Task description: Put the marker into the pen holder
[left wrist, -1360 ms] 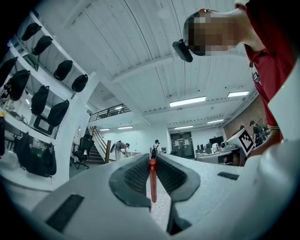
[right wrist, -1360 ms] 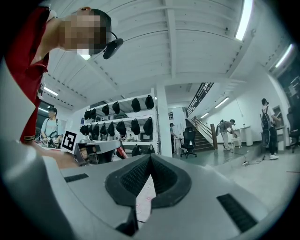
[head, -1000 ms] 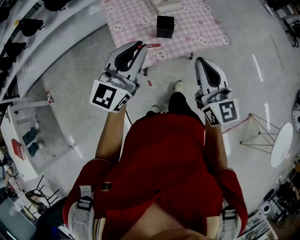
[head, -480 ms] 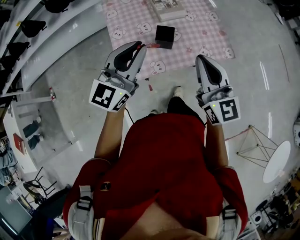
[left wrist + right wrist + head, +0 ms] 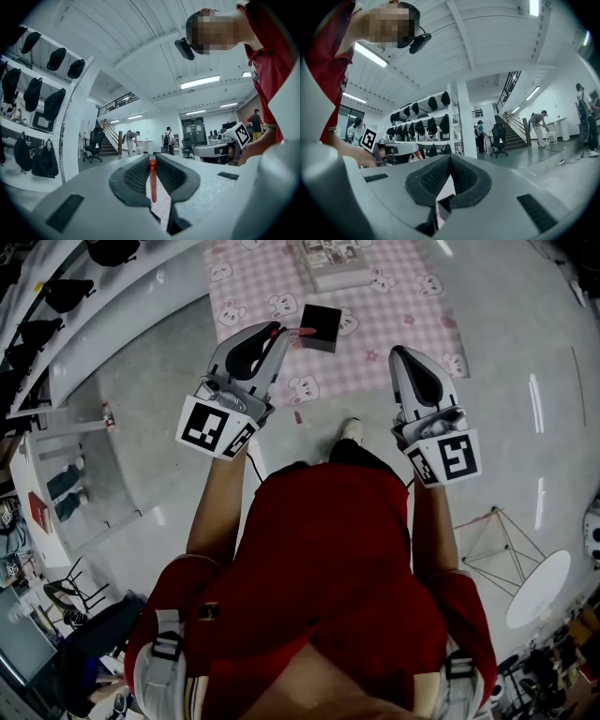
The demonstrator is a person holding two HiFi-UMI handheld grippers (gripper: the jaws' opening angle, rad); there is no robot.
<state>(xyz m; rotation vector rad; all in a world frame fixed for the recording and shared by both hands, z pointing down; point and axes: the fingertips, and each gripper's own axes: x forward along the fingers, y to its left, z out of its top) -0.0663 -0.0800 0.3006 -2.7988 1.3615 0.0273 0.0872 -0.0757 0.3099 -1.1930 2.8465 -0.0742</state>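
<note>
On the left gripper [image 5: 152, 158], fingers [image 5: 133, 176] drawn in to a narrow slit and clamped on the red marker [image 5: 152, 180]. Gripped lengthwise between the ribbed pads, red end poking out past the fingertips. From the head view, that end [image 5: 302, 331] right at the near edge of the black pen holder [image 5: 322, 327]; touching it or just above, impossible to tell.

On the right gripper [image 5: 450, 157], fingers [image 5: 471, 180] brought together tip to tip, nothing gripped. Held level with the left gripper [image 5: 281, 331], right gripper [image 5: 398, 352] well apart from the pen holder, over the near border of the pink checked cloth [image 5: 403, 296] covering the desk [image 5: 253, 282]. Pen holder on that cloth, with a flat box [image 5: 330, 259] farther back.
</note>
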